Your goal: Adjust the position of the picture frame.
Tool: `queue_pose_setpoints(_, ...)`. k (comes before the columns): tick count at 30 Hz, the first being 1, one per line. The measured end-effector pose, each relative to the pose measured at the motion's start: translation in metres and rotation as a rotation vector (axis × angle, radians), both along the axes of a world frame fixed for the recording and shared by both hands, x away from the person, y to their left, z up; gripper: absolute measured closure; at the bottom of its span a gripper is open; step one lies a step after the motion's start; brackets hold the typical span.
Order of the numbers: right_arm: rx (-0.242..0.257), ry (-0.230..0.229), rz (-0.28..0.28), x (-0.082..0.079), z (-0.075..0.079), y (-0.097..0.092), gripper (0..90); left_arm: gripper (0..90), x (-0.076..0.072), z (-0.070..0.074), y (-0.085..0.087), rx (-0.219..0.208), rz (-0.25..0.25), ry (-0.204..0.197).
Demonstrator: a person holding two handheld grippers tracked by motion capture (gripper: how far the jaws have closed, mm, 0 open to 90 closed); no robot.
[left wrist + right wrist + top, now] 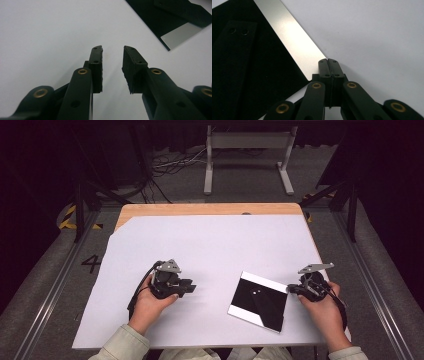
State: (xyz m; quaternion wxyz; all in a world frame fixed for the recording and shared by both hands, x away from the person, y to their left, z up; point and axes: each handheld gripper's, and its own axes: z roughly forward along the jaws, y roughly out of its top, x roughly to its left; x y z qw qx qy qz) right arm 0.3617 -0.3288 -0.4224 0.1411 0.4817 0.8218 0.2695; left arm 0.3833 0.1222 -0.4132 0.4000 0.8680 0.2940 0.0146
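At table's right, mirror (260, 301) corner touching closed right gripper (292, 289), left gripper (192, 286) open, apart.

Left gripper (187, 287) low, jaws parted and empty, right gripper (291, 290) low, jaws pressed together

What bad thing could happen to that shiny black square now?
The shut right claw sits at the corner of the black panel. It might just shove the flat panel across the white sheet instead of lifting it. The open left claw is far off, so nothing would stop the sliding.
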Motion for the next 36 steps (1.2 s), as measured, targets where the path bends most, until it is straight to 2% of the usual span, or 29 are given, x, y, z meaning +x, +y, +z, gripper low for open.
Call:
queue_pose_setpoints(5, 0.011, -0.014, -0.003, 0.001, -0.002, 0.005, 90.0, 70.2, 0.0, 0.0, -0.001, 0.004, -0.003, -0.003)
queue_pose_setpoints(14, 0.002, -0.03, 0.056, 0.02, -0.004, 0.04, 90.0, 70.2, 0.0, 0.0, 0.001, 0.002, 0.001, 0.0)
queue_pose_setpoints(24, 0.016, -0.051, 0.09, 0.033, -0.005, 0.061, 90.0, 70.2, -0.001, 0.0, 0.0, 0.001, 0.0, 0.0)
queue_pose_setpoints(30, 0.031, -0.085, 0.113, 0.027, 0.001, 0.057, 90.0, 70.2, 0.0, 0.0, 0.001, 0.003, -0.002, -0.002)
queue_pose_setpoints(34, 0.051, -0.103, 0.166, 0.015, 0.017, 0.058, 90.0, 70.2, 0.0, 0.0, 0.001, 0.002, 0.0, -0.001)
queue_pose_setpoints(36, 0.054, -0.103, 0.173, 0.011, 0.022, 0.059, 85.7, 70.1, -0.001, 0.0, 0.001, 0.002, 0.0, -0.001)
